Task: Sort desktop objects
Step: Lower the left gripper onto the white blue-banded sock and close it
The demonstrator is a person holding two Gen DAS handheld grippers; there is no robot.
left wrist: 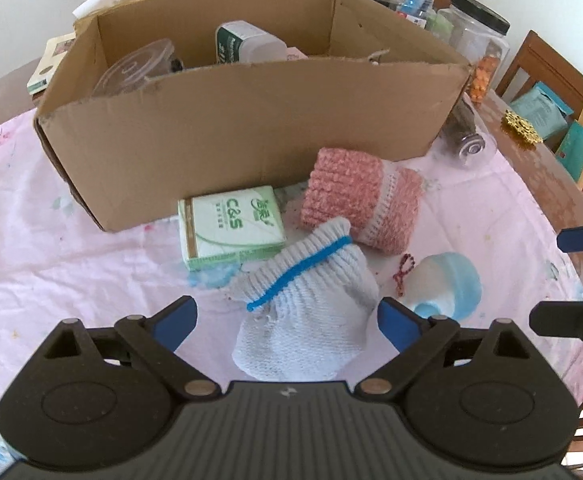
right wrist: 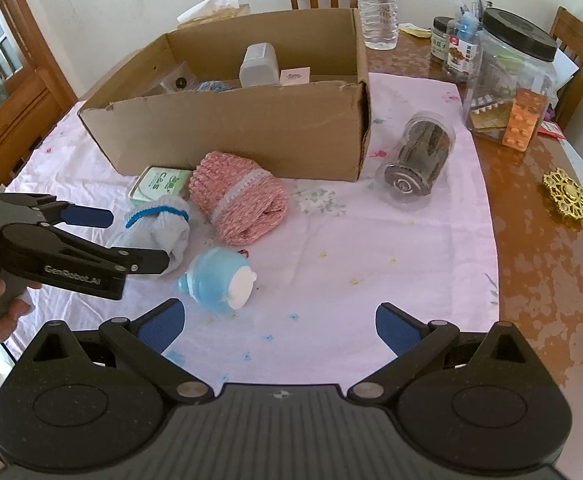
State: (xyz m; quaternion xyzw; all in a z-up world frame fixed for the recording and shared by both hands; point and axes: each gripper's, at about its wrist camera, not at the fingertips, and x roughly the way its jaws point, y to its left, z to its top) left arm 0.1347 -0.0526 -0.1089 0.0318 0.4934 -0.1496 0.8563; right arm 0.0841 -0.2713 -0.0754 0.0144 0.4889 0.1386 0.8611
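White knit sock (left wrist: 307,312) lies between the wide-spread fingers of the left gripper (left wrist: 287,318), seemingly ungripped, near the tablecloth's (right wrist: 411,240) front edge. Right gripper (right wrist: 279,326) gapes empty beside the blue toy (right wrist: 219,280).

Each tool (left wrist: 287,316) has a ribbed matte-black body, black linkage arms on silver pivot screws and blue textured pads (right wrist: 163,322). The left tool (right wrist: 131,240) carries white "GenRobot.AI" lettering along its side, above a grey handle.

Box front wall (left wrist: 251,112) hides lower contents (lid, bottle partly seen).
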